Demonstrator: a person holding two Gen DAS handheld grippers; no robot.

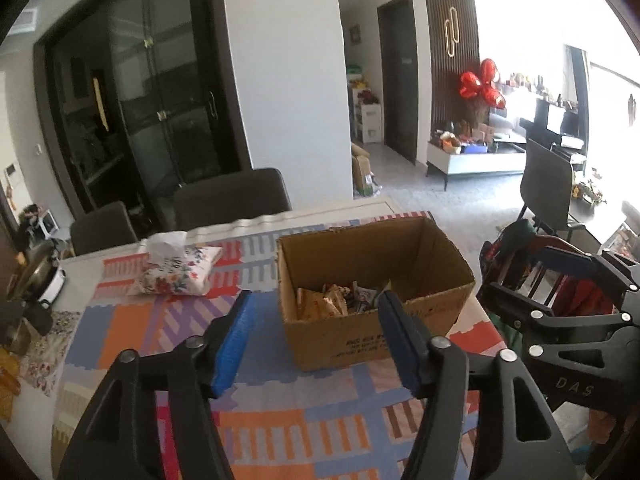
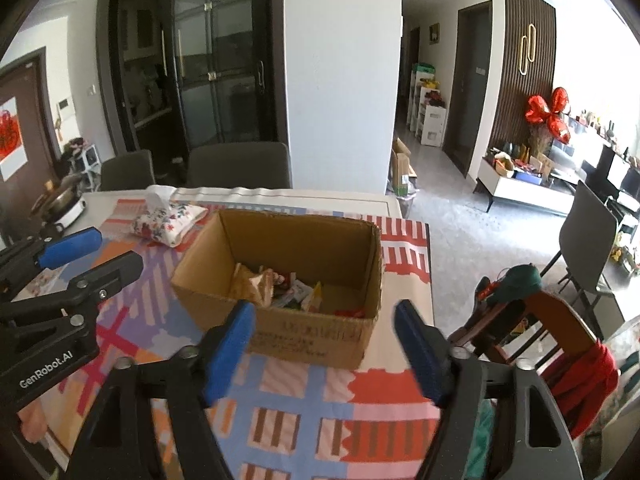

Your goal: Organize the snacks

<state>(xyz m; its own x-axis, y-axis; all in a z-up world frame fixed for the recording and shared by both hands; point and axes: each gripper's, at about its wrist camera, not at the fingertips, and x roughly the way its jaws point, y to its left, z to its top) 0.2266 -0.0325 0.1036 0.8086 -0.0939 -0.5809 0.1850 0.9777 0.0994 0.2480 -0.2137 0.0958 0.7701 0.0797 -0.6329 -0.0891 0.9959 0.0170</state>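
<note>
Two grippers, left (image 1: 316, 332) and right (image 2: 324, 344), fingers spread and empty, cardboard box (image 2: 320, 336) of snack packets (image 2: 260, 284) at 12 o'clock, floral tissue pack (image 2: 168, 220) at 10 o'clock on worktop (image 2: 280, 194).

You are in a home's dining area. Dining chairs (image 2: 239, 164) stand at twelve o'clock beyond the desk (image 2: 332, 196). Heart balloons (image 2: 550, 114) and a TV cabinet (image 2: 520, 190) fill the lounge at two o'clock.

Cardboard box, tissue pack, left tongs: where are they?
cardboard box (image 2: 320, 340), right wrist view, on its printed front wall.
tissue pack (image 1: 176, 276), left wrist view, on its floral cover.
left tongs (image 1: 314, 332), left wrist view, midway between the blue tips.
</note>
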